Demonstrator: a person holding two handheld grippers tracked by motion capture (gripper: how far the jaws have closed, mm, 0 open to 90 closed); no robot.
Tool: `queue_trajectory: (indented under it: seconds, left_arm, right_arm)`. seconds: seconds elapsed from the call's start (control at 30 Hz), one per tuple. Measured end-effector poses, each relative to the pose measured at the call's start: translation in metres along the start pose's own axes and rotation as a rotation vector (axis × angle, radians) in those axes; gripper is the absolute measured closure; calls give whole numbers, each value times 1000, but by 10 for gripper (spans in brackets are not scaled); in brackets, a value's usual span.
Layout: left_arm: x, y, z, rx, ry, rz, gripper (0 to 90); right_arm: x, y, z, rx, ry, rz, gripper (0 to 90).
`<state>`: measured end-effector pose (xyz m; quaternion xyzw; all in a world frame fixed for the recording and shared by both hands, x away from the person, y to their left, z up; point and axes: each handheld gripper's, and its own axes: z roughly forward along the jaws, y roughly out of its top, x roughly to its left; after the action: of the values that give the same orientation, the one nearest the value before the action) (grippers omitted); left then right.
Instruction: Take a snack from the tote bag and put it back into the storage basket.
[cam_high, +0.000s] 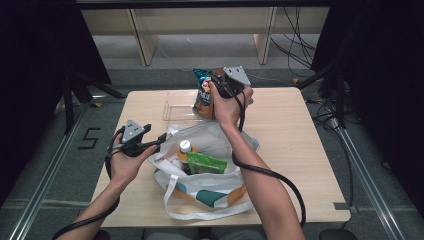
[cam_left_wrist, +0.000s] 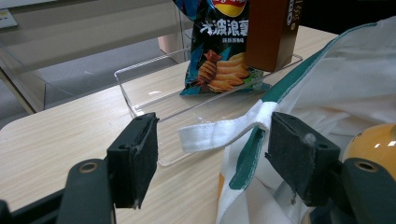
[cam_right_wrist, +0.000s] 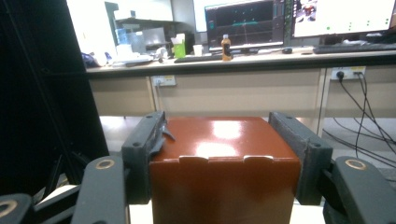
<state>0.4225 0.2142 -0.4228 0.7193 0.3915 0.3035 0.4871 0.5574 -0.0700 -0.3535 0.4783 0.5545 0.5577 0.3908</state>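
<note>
While both hands stay over the table, the scene reads as follows, with clock directions taken from the high view.

Right gripper (cam_right_wrist: 219, 154): jaws pressed on the two sides of a brown box (cam_right_wrist: 224, 172), holding it; in the high view the gripper (cam_high: 227, 85) sits at 12 o'clock of the table.
Brown box: upright, its lower end in the clear tray (cam_left_wrist: 140, 100), touching or just in front of the chip bag (cam_left_wrist: 224, 46); I cannot tell which.
Chip bag: standing in the tray, at 12 o'clock of the tote bag (cam_high: 210, 170).
Left gripper (cam_left_wrist: 210, 158): jaws wide apart, a white strap (cam_left_wrist: 219, 133) of the tote bag lying between them, neither pad pressing on it; in the high view it (cam_high: 137, 140) is at 9 o'clock of the tote bag.
Tote bag: white with green and orange trim, open, at the near middle of the table (cam_high: 300, 165).
Inside the bag: a bottle (cam_high: 185, 150) with a white cap, and a green packet (cam_high: 206, 163) at its 3 o'clock.
Clear tray: at 11 o'clock of the tote bag, just beyond its rim.
</note>
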Motion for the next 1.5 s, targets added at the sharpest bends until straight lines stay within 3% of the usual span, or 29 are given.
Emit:
queue_trajectory:
  seconds: [0.07,0.23,0.27,0.33,0.43,0.5,0.63,0.67,0.7,0.9,0.93,1.1,1.13,1.17,1.27,1.3,1.33,1.5]
  left_arm:
    - [0,0,0,0,0,2,327]
    - [1,0,0,1,1,1,327]
    - [1,0,1,0,1,0,327]
    - [1,0,0,0,2,0,327]
    - [1,0,0,-1,2,0,327]
    - [1,0,0,-1,2,0,327]
    - [1,0,0,-1,1,-1,327]
    - [1,0,0,-1,1,0,328]
    - [1,0,1,0,1,0,327]
    - [1,0,0,-1,1,-1,327]
    - [1,0,0,0,1,-1,327]
    - [1,1,0,-1,2,-1,327]
    - [1,1,0,-1,2,-1,327]
    - [1,1,0,-1,2,1,328]
    - [2,1,0,-1,3,0,327]
    - [2,1,0,-2,3,0,327]
    - [1,1,0,-1,3,-1,327]
    - [1,1,-1,-2,2,-1,327]
  right_arm:
    - [0,2,-1,21,13,19,393]
    - [-2,4,-2,40,22,5,389]
    - [-4,5,-2,49,29,-26,387]
    - [-3,8,-4,73,39,-6,386]
    - [-4,9,-4,75,52,-39,385]
    - [-3,10,-6,88,53,-25,385]
    - [-6,13,-7,110,67,-48,383]
    - [-5,13,-7,121,66,-32,383]
    - [-7,15,-7,138,75,-55,383]
    - [-6,19,-7,177,95,-54,386]
    - [-7,19,-6,170,99,-76,387]
    - [-5,22,-7,205,106,-48,397]
    - [-4,21,-8,195,98,-36,398]
    - [-4,20,-9,178,98,-55,399]
    - [-1,17,-12,138,80,-16,399]
    - [-2,16,-12,122,82,-42,399]
    - [0,16,-13,118,73,-23,400]
    - [2,17,-12,76,56,-65,400]
